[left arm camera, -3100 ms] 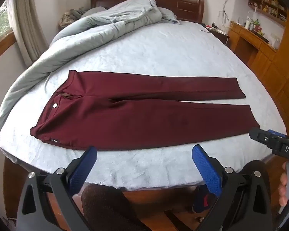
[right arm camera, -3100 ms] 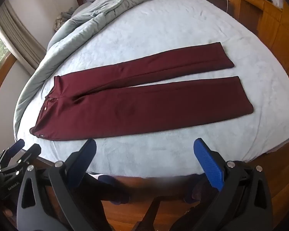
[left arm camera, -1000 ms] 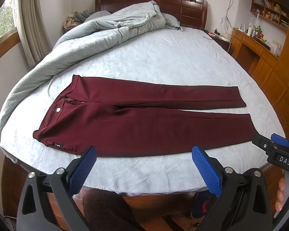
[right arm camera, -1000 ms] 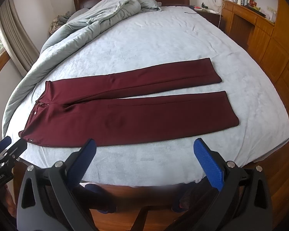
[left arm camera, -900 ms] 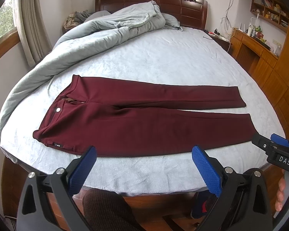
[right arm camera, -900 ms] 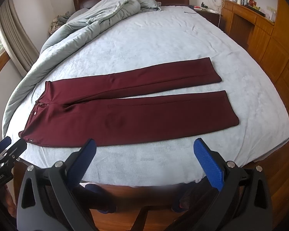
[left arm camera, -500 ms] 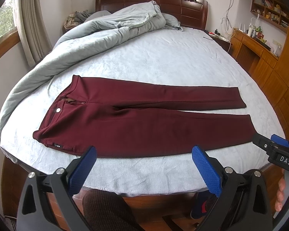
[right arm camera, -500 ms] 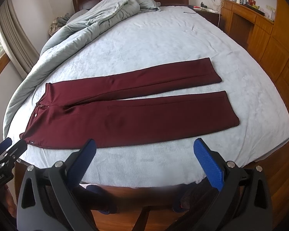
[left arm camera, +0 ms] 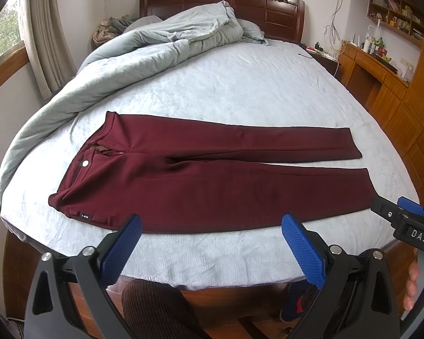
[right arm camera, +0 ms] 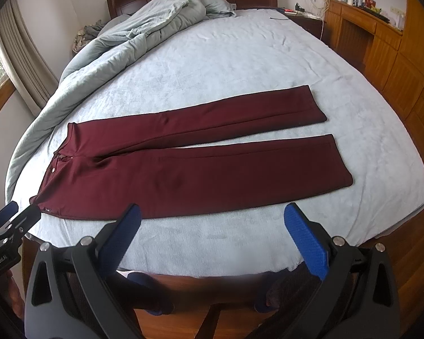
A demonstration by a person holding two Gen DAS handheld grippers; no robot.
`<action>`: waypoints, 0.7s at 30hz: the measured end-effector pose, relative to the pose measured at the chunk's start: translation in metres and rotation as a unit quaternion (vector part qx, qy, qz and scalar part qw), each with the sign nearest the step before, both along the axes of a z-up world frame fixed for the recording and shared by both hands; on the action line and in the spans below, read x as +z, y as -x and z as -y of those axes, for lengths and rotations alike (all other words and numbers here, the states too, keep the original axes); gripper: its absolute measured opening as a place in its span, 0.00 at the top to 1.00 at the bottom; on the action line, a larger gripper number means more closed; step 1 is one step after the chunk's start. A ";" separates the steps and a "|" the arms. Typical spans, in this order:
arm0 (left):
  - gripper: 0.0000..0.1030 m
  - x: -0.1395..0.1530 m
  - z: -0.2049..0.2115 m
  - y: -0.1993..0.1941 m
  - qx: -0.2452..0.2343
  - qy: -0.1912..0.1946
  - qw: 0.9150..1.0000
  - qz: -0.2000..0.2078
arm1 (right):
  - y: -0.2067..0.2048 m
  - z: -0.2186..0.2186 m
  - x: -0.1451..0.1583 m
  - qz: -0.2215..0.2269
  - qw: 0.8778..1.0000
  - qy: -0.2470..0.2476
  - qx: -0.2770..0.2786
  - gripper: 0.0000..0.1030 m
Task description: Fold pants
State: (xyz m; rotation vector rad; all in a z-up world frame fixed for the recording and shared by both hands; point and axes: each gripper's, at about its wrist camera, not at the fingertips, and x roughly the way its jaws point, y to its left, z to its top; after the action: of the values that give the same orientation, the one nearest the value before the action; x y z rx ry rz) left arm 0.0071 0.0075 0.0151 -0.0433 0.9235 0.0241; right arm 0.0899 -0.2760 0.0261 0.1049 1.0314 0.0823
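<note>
Left claw (left arm camera: 210, 247) and right claw (right arm camera: 212, 237): spread wide, empty, above near bed (right arm camera: 240, 56) edge; maroon pants (right arm camera: 198, 163) flat, unfolded.

Maroon cloth pants (left arm camera: 212, 180) look smooth and matt, the pale blue bed sheet (left arm camera: 240, 90) fuzzy, the dark wooden headboard (left arm camera: 268, 11) glossy.

maroon pants (left arm camera: 212, 180) flat, unfolded on bed (left arm camera: 240, 90) | left gripper (left arm camera: 212, 243) wide apart, empty | right gripper (left arm camera: 401, 217) at right edge

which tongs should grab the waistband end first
Left, probably. The left tongs hover open beside the pants' waistband corner, while the right tongs sit open by the cuff end.
</note>
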 end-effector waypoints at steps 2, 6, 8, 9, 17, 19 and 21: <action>0.04 0.000 0.001 -0.002 0.000 -0.001 1.000 -0.001 | -0.001 0.000 0.000 0.000 1.000 -0.003 0.000 0.02; 0.04 -0.001 0.002 -0.005 -0.001 0.000 1.000 -0.004 | -0.001 0.000 -0.002 0.013 1.000 -0.011 0.000 0.02; 0.04 -0.004 0.003 -0.008 -0.002 -0.002 1.000 -0.005 | -0.004 0.002 -0.003 0.026 0.999 -0.030 0.017 0.02; 0.04 -0.006 0.004 -0.011 -0.002 -0.003 1.000 -0.006 | -0.006 0.004 -0.004 0.031 0.998 -0.038 0.025 0.02; 0.04 -0.031 0.023 -0.085 -0.014 0.019 0.999 -0.028 | -0.101 0.079 -0.022 0.037 0.999 -0.031 -0.001 0.02; 0.04 -0.040 0.034 -0.119 -0.020 0.030 0.999 -0.025 | -0.143 0.107 -0.036 0.015 0.999 -0.025 -0.013 0.02; 0.04 -0.051 0.045 -0.153 -0.027 0.040 0.998 -0.030 | -0.190 0.140 -0.056 -0.029 0.999 -0.030 -0.030 0.02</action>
State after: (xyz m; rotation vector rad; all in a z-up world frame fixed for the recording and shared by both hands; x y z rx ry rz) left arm 0.1598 -0.0374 -0.0359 -0.0917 0.9860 -0.0612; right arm 0.2803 -0.4157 -0.0299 0.1936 1.0835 0.0557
